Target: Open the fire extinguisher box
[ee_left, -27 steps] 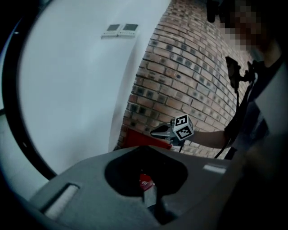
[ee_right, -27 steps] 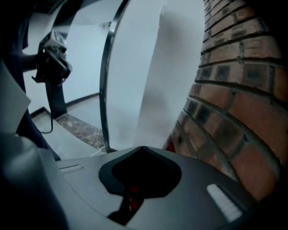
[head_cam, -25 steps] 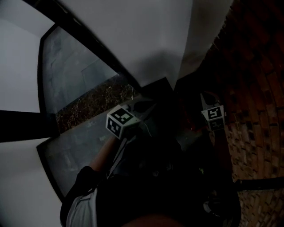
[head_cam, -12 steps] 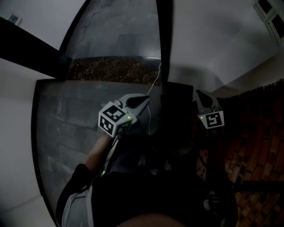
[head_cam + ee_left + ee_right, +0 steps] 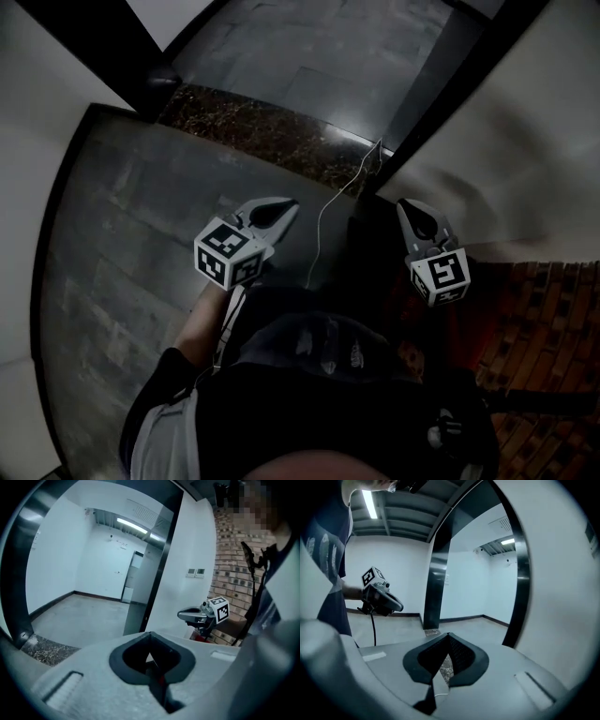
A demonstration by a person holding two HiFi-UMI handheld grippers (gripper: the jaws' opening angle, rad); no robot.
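Brick wall (image 5: 553, 309), tiled floor (image 5: 122, 253), perhaps gravel strip (image 5: 253, 127)

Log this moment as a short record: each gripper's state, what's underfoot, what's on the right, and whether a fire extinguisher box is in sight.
left gripper: shut, nothing between the jaws
right gripper: shut, nothing between the jaws
floor: grey stone tiles
right side: brick wall
fire extinguisher box: not identifiable in any view

Greys, red-brown and black-and-white were seen
The floor (image 5: 122, 234) was tiled grey, the brick wall (image 5: 553, 319) was coloured red-brown, a marker cube (image 5: 228, 253) was patterned in black-and-white squares
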